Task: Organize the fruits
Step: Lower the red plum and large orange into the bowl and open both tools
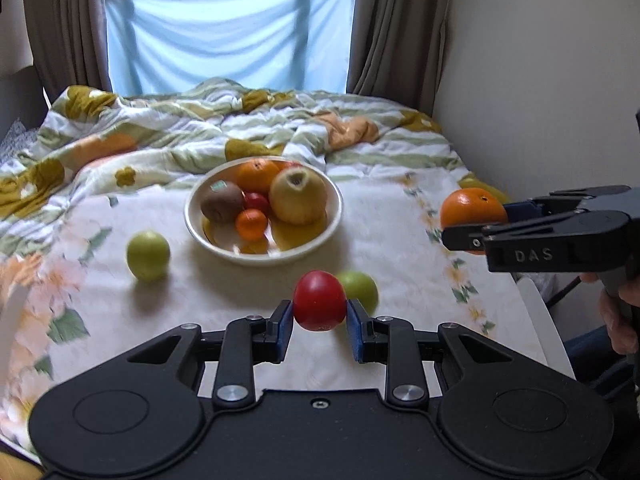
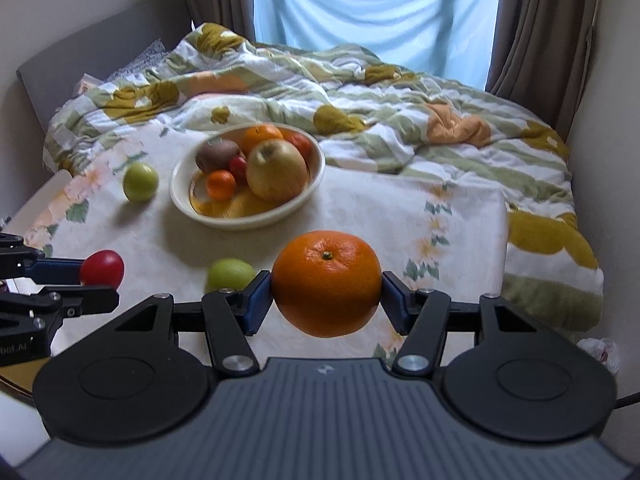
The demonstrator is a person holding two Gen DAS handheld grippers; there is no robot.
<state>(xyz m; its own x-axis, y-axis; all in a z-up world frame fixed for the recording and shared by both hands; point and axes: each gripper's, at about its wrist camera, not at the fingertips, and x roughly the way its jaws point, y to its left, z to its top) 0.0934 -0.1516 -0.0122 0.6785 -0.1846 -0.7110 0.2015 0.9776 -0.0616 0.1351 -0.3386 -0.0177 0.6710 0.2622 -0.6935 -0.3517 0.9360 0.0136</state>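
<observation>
We see our left gripper (image 1: 320, 320) clamped on a red tomato (image 1: 319, 306) and our right gripper (image 2: 326, 296) clamped on an orange (image 2: 326, 283), the fruit bowl (image 1: 192, 216) lying at 12 o'clock.

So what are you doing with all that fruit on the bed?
A person is sorting fruit using two hand-held grippers. The left gripper is shut on a small red tomato-like fruit, and the right gripper is shut on a big round orange. The white ceramic bowl already holds several fruits. Two round green fruits lie loose on the floral bedsheet.
</observation>
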